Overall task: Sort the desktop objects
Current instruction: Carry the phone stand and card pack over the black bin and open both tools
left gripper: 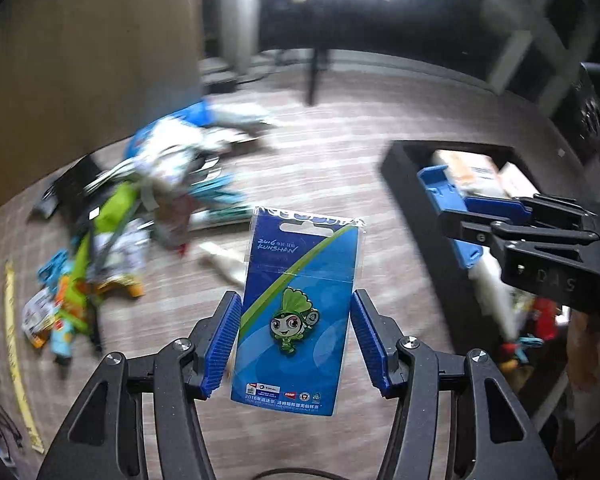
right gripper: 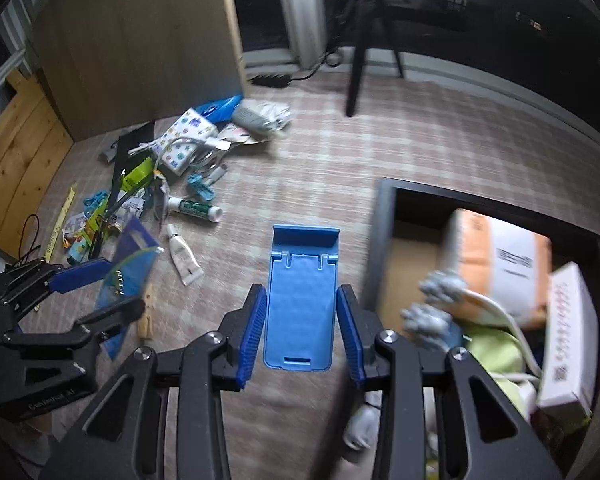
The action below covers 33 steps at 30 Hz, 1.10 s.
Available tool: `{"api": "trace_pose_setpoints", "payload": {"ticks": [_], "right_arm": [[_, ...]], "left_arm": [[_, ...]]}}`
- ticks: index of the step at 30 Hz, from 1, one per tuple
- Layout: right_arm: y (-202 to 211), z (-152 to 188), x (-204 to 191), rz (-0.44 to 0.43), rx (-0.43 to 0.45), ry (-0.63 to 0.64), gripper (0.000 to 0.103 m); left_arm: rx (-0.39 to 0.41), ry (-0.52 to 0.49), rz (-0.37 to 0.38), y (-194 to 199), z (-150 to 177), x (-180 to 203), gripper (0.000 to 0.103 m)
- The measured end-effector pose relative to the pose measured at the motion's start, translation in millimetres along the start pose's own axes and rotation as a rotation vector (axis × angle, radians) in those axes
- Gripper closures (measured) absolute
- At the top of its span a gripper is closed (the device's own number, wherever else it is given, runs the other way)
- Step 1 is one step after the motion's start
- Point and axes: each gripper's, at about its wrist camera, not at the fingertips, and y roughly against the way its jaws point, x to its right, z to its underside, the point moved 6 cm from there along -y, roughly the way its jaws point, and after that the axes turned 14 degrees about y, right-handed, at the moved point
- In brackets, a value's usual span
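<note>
My left gripper (left gripper: 294, 340) is shut on a blue carded pin badge (left gripper: 298, 312) with a green mascot, held upright above the checked cloth. It also shows at the left of the right wrist view, where the left gripper (right gripper: 112, 288) pinches the carded badge (right gripper: 130, 268). My right gripper (right gripper: 300, 328) is shut on a blue plastic phone stand (right gripper: 300, 296), gripped by its long sides. In the left wrist view the right gripper (left gripper: 488, 216) carries the phone stand (left gripper: 444, 200) over the black bin's edge.
A black bin (right gripper: 384, 216) at the right holds boxes, a cable and soft items. A heap of loose objects (right gripper: 168, 168) lies at the left: a patterned box, cables, tubes, packets, clips. A wooden cabinet (right gripper: 140, 40) stands behind; a chair leg (right gripper: 356, 76) is further back.
</note>
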Motion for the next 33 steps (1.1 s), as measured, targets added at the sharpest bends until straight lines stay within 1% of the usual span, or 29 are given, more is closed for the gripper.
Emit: {"api": "trace_pose_setpoints", "payload": {"ticks": [8, 13, 17, 24, 33], "right_arm": [[43.3, 50.0, 53.2, 0.073, 0.013, -0.093, 0.067], [64.5, 84.3, 89.8, 0.118, 0.013, -0.173, 0.067], [79.2, 112.7, 115.0, 0.151, 0.007, -0.233, 0.067], [95.8, 158.5, 147.4, 0.193, -0.011, -0.336, 0.067], [101.5, 185.6, 161.6, 0.213, -0.033, -0.386, 0.067]], "left_arm": [[-0.032, -0.139, 0.109, 2.2, 11.5, 91.6, 0.049], [-0.048, -0.216, 0.142, 1.4, 21.6, 137.6, 0.049], [-0.064, -0.261, 0.16, 0.0, 30.2, 165.1, 0.049], [-0.099, -0.326, 0.181, -4.1, 49.2, 198.2, 0.049], [-0.13, -0.381, 0.191, -6.1, 67.8, 215.8, 0.049]]}}
